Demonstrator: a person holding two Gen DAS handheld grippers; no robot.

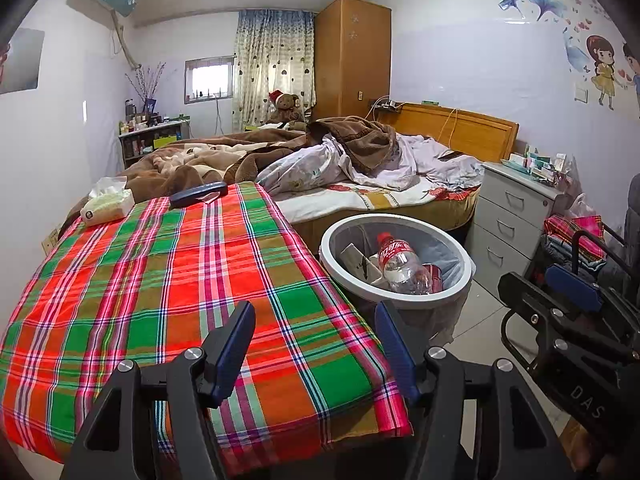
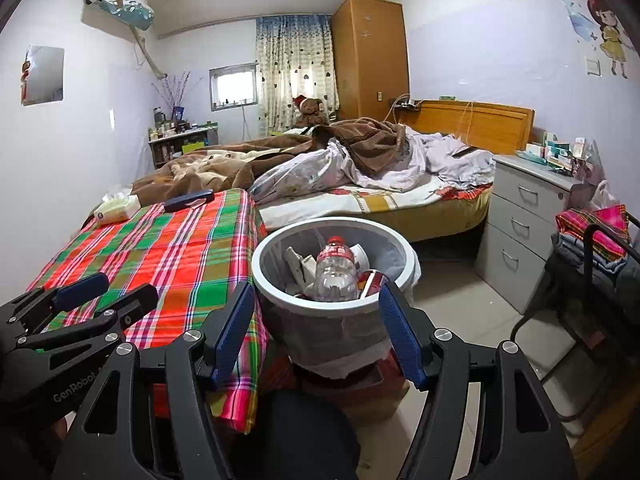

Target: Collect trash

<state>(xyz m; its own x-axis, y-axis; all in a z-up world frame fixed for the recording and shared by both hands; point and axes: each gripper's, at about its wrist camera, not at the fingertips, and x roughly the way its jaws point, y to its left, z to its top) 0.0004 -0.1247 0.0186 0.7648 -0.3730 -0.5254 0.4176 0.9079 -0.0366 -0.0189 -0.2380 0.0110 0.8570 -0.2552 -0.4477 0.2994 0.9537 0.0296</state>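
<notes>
Trash gathered in a round bin beside the plaid-covered desk

Both the left tool and the right tool were held with ribbed blue pads parted, nothing between them. A clear, crumpled plastic bottle with a red label was seen in the white-rimmed, bag-lined bin, at three o'clock of the desk. A soft tissue pack and a dark oblong case lay at the desk's twelve o'clock end.

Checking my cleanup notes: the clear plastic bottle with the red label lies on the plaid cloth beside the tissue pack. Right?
Not quite. The bottle sits inside the white trash bin, among other trash, as the right wrist view shows. Only the tissue pack is on the plaid cloth.
</notes>
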